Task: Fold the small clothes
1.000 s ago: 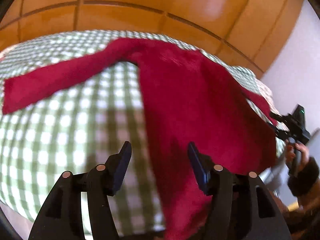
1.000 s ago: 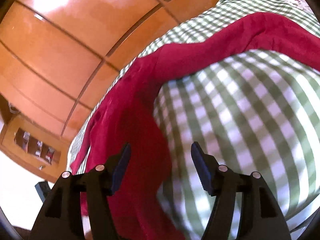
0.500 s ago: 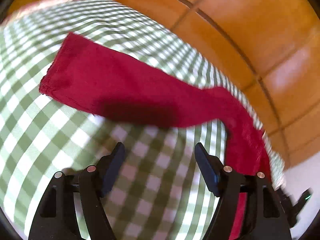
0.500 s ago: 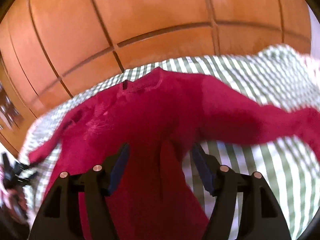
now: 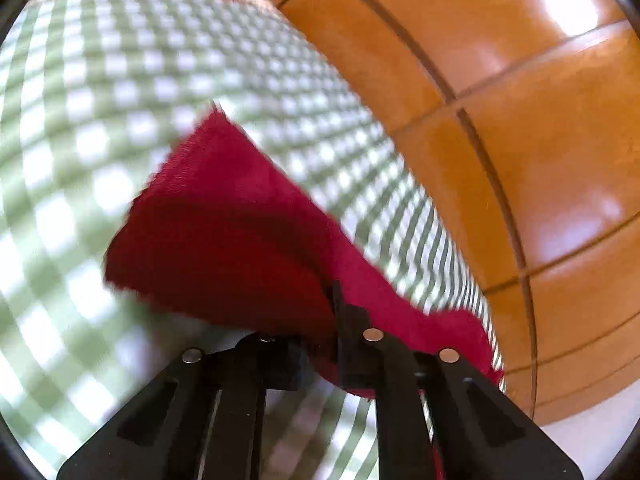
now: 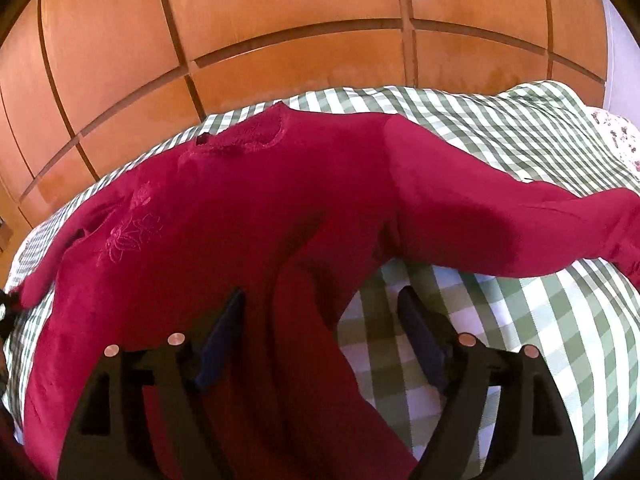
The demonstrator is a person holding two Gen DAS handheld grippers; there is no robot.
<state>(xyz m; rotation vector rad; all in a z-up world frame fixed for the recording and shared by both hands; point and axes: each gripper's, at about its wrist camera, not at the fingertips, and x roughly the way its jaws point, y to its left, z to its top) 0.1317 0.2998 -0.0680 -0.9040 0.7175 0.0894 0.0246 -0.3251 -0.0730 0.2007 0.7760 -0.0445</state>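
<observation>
My left gripper (image 5: 320,332) pinches the sleeve end of the red top (image 6: 248,232), lifted low-centre over the blurred green checked cloth (image 5: 80,128). My right gripper (image 6: 320,332) hangs spread above the top's side edge, bare checks at lower right. The velvety top lies across mid-frame, neckline near the wood panels (image 6: 280,12).

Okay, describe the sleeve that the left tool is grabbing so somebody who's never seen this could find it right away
Start at the green checked cloth in front of the wooden panelled wall. A dark red top lies spread across it. Its sleeve is pinched in the left tool and lifted off the checks, while the other sleeve lies flat.
</observation>
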